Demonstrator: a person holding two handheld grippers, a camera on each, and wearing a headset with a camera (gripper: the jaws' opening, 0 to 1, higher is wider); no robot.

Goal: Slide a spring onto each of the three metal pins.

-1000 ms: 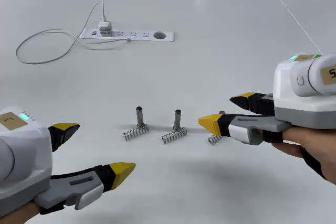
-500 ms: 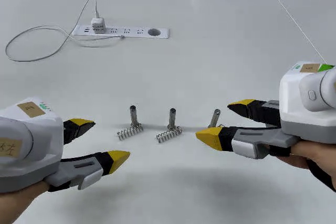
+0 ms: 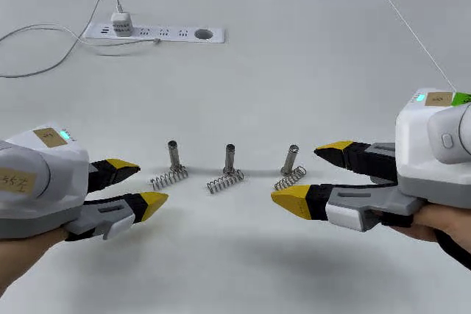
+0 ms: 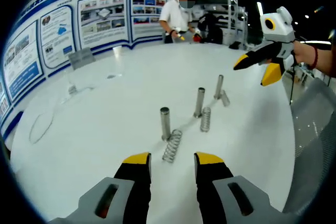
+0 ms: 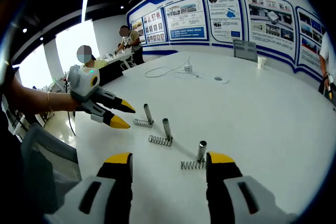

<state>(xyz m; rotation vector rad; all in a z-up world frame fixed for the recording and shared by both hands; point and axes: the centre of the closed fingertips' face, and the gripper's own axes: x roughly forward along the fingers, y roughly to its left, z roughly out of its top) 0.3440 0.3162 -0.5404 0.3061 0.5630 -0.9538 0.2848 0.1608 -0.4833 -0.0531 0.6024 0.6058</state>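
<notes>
Left tongs [image 4: 173, 157] apart, empty; nearest spring [image 4: 171, 145] lies beside nearest pin [image 4: 165, 123].

Tabletop [image 3: 294, 71] is showing smooth white with a faint sheen. Pins [image 3: 229, 158] are reading as dull grey metal, satin rather than mirror-bright. Springs [image 3: 224, 182] are looking like thin bare steel wire. Left tongs [image 4: 173, 157] and right tongs [image 5: 169, 157] are wearing yellow plastic tips on black, with smooth white and grey plastic shells. Power strip [image 3: 158, 33] is looking like white plastic.

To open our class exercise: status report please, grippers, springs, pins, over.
Left gripper open, empty; right gripper open, empty. Three springs lying beside upright pins, none on. Power strip well behind, nothing blocking.
</notes>
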